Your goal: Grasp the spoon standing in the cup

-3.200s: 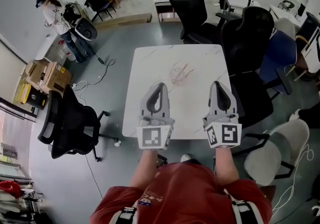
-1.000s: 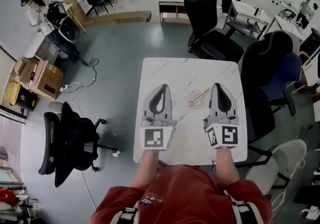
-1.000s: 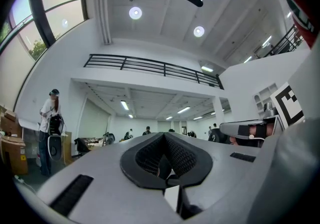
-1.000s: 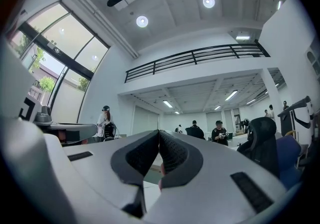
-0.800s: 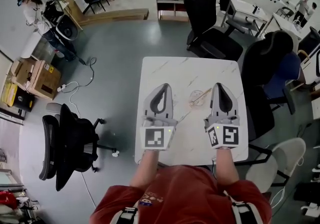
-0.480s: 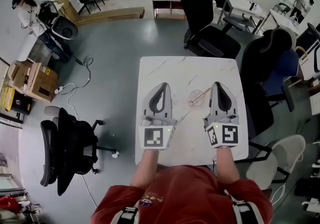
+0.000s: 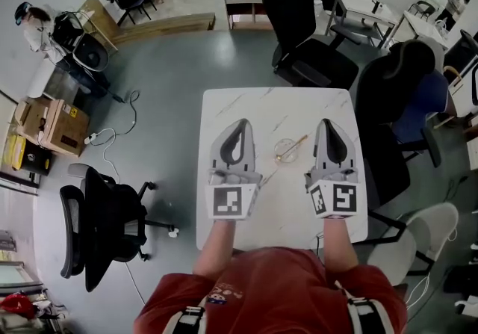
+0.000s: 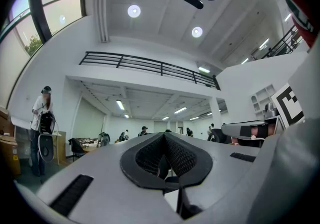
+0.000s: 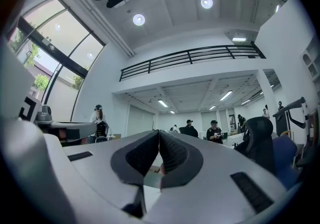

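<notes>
A clear glass cup (image 7: 284, 151) stands on the white marble table (image 7: 246, 104), with a spoon (image 7: 296, 141) leaning in it toward the upper right. The cup sits between my two grippers, level with their jaws. My left gripper (image 7: 240, 124) hovers just left of the cup, shut with nothing in it. To the cup's right my right gripper (image 7: 329, 124) is also shut and empty. In the left gripper view the left gripper (image 8: 164, 136) points out across the hall with its tips together. The right gripper view shows the right gripper (image 9: 158, 133) the same way. Neither of those views shows the cup.
Black office chairs stand at the left (image 7: 104, 213), behind the table (image 7: 299, 19) and at its right (image 7: 392, 78). A white chair (image 7: 409, 239) is at the near right. Cardboard boxes (image 7: 52, 119) and a floor cable (image 7: 123, 119) lie at the left. Several people stand farther off.
The head view has swung, so the table and cup sit slightly lower and further left in it. Both grippers stay shut and level on either side of the cup.
</notes>
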A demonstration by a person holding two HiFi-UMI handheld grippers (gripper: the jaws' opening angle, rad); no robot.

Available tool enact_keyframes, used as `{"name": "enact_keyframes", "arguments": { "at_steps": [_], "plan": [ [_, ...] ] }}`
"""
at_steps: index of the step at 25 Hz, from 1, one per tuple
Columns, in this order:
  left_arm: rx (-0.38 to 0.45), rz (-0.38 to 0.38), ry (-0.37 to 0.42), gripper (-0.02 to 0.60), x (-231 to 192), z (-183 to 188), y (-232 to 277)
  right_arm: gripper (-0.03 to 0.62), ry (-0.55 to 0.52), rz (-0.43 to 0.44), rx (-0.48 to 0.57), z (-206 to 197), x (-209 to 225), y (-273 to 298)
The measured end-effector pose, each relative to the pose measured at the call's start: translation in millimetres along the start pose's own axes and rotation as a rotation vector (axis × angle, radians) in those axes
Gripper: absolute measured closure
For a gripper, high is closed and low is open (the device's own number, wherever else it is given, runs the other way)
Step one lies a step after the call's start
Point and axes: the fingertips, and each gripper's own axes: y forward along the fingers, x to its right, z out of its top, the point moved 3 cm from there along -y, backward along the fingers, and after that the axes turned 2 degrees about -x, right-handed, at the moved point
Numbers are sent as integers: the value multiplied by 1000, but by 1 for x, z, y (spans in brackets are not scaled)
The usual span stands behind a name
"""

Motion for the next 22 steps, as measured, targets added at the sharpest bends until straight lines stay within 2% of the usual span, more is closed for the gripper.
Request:
{"name": "enact_keyframes", "arguments": {
  "at_steps": [9,22],
  "plan": [
    [-18,-5,14,572,23,-6,15,580,29,-5,-11,-8,28,1],
    [-40,18,24,572,33,-14,21,580,46,9,-26,-20,41,6]
  ]
}}
